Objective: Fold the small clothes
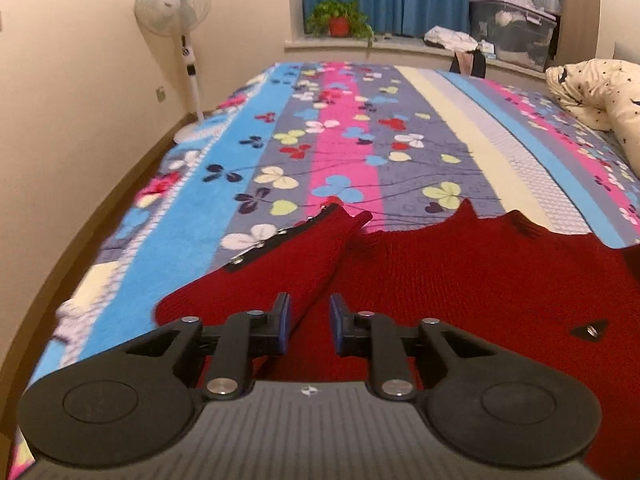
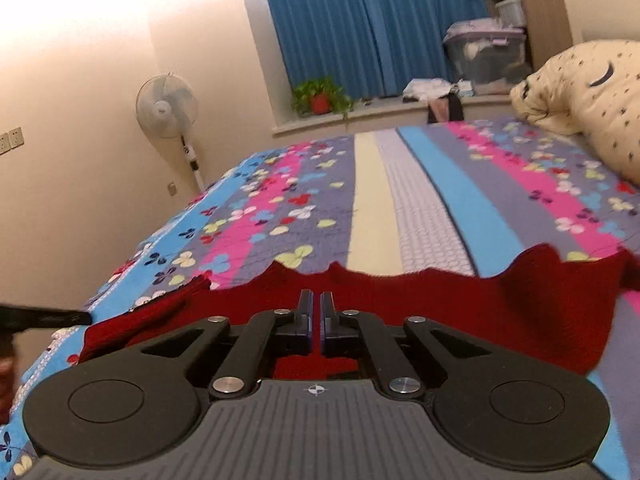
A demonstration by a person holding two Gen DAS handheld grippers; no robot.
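Note:
A dark red knit garment (image 1: pixel 460 280) lies spread on the near part of the bed, its far edge wavy. One sleeve (image 1: pixel 312 256) is folded in over the body, beside a black strip with metal snaps (image 1: pixel 272 240). My left gripper (image 1: pixel 310 320) hangs over that sleeve with its jaws a narrow gap apart. The sleeve's edge runs under the gap and flat knit shows beside the right pad. In the right wrist view the garment (image 2: pixel 440 300) fills the foreground. My right gripper (image 2: pixel 316 312) is shut above it, and no cloth shows between the pads.
The bed carries a striped floral blanket (image 1: pixel 340 140). A cream star-print quilt (image 1: pixel 600 92) is bunched at the right. A standing fan (image 1: pixel 172 4) is by the left wall. A potted plant (image 1: pixel 340 20) and a storage box (image 1: pixel 512 28) sit on the windowsill.

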